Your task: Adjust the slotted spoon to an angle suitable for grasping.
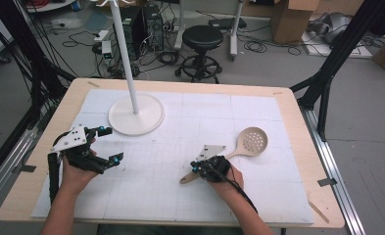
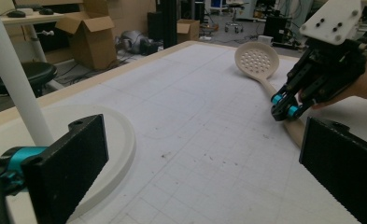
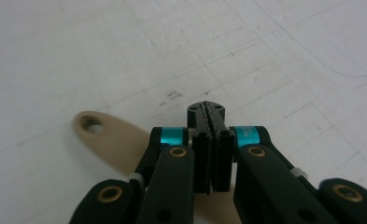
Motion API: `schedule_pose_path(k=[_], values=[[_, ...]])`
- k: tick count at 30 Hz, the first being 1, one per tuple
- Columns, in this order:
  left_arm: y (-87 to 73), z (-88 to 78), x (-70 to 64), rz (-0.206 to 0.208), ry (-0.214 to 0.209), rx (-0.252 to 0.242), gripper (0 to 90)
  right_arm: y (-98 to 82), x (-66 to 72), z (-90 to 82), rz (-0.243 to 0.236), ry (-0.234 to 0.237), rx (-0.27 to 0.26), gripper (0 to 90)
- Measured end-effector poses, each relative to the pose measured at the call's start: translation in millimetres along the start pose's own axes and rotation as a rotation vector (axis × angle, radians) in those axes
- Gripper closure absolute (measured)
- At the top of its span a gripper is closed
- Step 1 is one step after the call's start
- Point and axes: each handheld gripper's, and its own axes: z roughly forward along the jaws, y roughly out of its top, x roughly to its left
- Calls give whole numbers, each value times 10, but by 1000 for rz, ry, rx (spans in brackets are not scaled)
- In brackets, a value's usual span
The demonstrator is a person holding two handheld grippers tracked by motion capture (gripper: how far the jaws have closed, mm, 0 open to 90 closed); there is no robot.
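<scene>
We see a beige slotted spoon (image 1: 239, 149) lying right of centre on the white mat (image 1: 170, 191), its round head pierced with holes. Our right gripper (image 1: 196, 169) hovers closed, empty, over its handle; our left gripper (image 1: 110, 144) stands open. No writing is readable.

The left tool (image 1: 108, 145) sits in the person's left hand (image 1: 77, 169), forearm coming up from the near edge, wrist level. Its two black jaws stand wide apart with nothing between them, its grey three-cornered plate on top. The right tool (image 1: 196, 169) is gripped in the right hand (image 1: 227, 177), angled down, tips low over the tabletop (image 1: 190, 122). Its jaws are pressed flat together, pad against pad, with nothing clamped between them.
</scene>
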Motion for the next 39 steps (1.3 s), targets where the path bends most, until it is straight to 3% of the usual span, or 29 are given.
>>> schedule_pose_path(k=[3,10,17,21,25,33,34,35,39], values=[[3,-19,15,-3,0,-11,18,29,28,-4,-8,14,-21,897],[2,-18,17,-3,1,-14,18,-31,132,-331,-10,80,-101,897],[7,-25,9,-5,7,-16,18,-187,219,-395,-3,91,-82,897],[3,-16,11,-4,5,-9,18,-222,255,-247,-18,94,-33,897],[2,-16,14,-4,4,-9,18,-131,230,-111,-6,68,-31,897],[2,-21,18,-6,5,-14,18,124,90,204,9,-61,-25,897],[2,-21,18,-6,5,-14,18,124,90,204,9,-61,-25,897],[2,-23,20,-6,3,-14,18,143,59,258,37,-83,-24,897],[1,-23,24,-5,1,-16,18,158,-6,312,67,-116,-35,897]])
